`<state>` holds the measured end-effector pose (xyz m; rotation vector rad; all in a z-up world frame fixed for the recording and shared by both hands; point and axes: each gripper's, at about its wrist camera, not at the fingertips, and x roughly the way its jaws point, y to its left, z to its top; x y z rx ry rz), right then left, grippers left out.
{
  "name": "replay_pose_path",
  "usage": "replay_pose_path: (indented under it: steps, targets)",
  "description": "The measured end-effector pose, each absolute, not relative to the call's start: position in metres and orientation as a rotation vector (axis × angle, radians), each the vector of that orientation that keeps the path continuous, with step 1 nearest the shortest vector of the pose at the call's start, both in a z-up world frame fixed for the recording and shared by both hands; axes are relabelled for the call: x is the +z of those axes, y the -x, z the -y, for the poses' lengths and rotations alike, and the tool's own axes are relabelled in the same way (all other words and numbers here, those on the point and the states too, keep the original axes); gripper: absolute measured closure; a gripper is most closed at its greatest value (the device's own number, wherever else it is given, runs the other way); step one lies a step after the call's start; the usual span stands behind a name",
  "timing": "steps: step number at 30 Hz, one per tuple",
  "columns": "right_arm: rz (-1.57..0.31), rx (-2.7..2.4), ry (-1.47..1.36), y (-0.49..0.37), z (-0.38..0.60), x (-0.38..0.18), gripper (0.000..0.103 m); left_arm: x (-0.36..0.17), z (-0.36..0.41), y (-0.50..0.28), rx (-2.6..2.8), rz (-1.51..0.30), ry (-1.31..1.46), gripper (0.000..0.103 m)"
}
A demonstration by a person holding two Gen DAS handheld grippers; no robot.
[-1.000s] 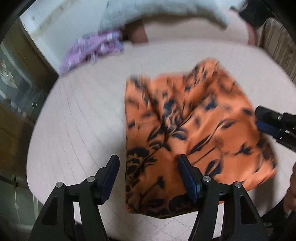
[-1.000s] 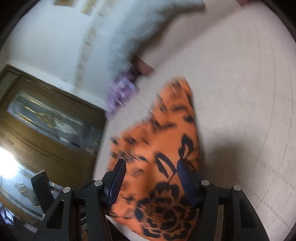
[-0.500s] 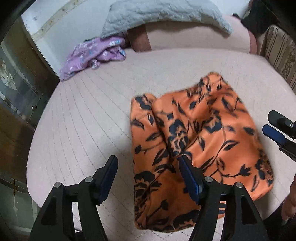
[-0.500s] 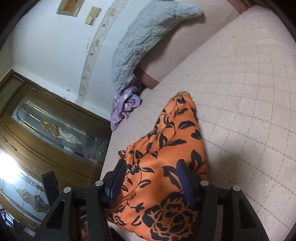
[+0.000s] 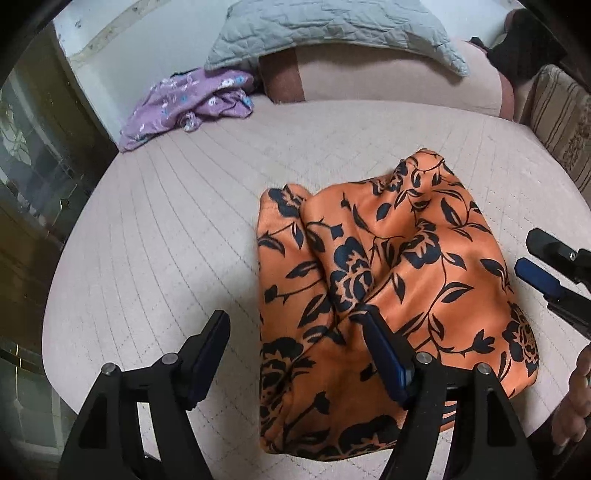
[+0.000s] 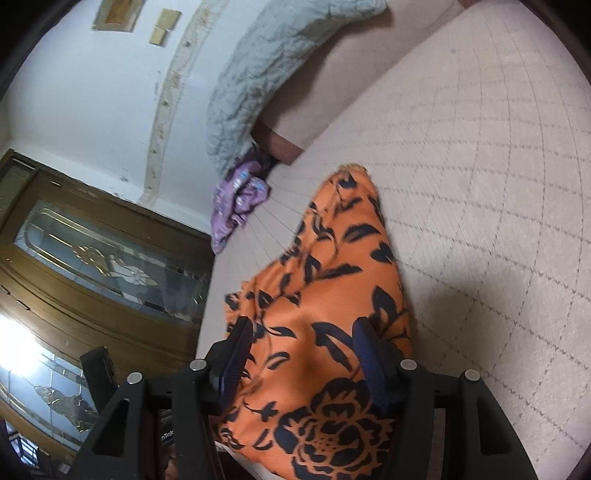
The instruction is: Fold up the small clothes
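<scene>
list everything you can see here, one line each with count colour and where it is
orange garment: one, orange with dark floral print, rumpled on the near part of the bed
purple garment: one, purple with small flowers, bunched at the bed's far left corner
quilt: one, pale grey, draped over the far end
bed cover: one, pale pink, quilted, under everything
striped cushion: one, beige stripes, far right edge
glass-panelled door: one, brown wood, left of the bed
left tongs: one, black with blue pads, jaws opening over the orange garment's left edge
right tongs: one, black, open over the garment's near right side
hand: one, lower right corner
</scene>
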<state>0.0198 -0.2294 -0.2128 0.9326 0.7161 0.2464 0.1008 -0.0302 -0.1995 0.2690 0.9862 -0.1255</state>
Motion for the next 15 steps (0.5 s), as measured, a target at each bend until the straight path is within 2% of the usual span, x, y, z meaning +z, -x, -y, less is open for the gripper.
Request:
replay_pose_path:
  steps: [3,6,9,15]
  targets:
    - [-0.737,0.252,-0.933,-0.023,0.228,-0.215,0.043,-0.219,0.034,-0.101,-0.116,-1.051,-0.316,0.026]
    - [-0.849,0.248,-0.950,-0.031,0.224,-0.234,0.042,-0.227,0.027,-0.100,-0.104,-1.061,-0.278,0.023]
    - [-0.833,0.250,-0.969,-0.029,0.227,-0.232,0.042,-0.219,0.027,-0.102,-0.100,-1.077,-0.273,0.023]
    - [-0.733,0.250,-0.957,-0.019,0.234,-0.216,0.041,-0.187,0.025,-0.092,-0.099,-0.999,-0.218,0.023]
